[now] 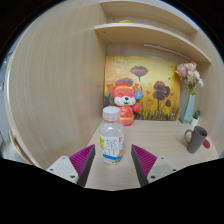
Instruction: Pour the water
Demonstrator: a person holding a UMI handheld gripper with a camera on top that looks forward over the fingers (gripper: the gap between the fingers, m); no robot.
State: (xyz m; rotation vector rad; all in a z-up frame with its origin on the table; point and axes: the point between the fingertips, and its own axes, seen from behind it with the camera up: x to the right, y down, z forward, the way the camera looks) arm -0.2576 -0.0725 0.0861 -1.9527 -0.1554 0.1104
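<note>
Gripper view: a small clear plastic bottle (112, 135) with a white screw cap and a pale printed label stands upright on a light wooden desk (160, 135), between the two fingers of the gripper (113, 163). The fingers are spread apart, each showing a magenta pad (143, 158) on its inner face, with a gap visible between the bottle and each pad. The bottle's base is hidden behind the fingers' lower parts, and its label text is too small to read. Beyond the bottle sits an orange and white plush fox (124, 101), soft and rounded. Behind it leans a painting of flowers (150, 85) in yellow and purple tones. To the right stands a pale blue vase (189, 103) holding pink flowers, and nearer, a dark mug (196, 139) with a handle. A wooden shelf (140, 32) runs above, its contents hard to make out.
</note>
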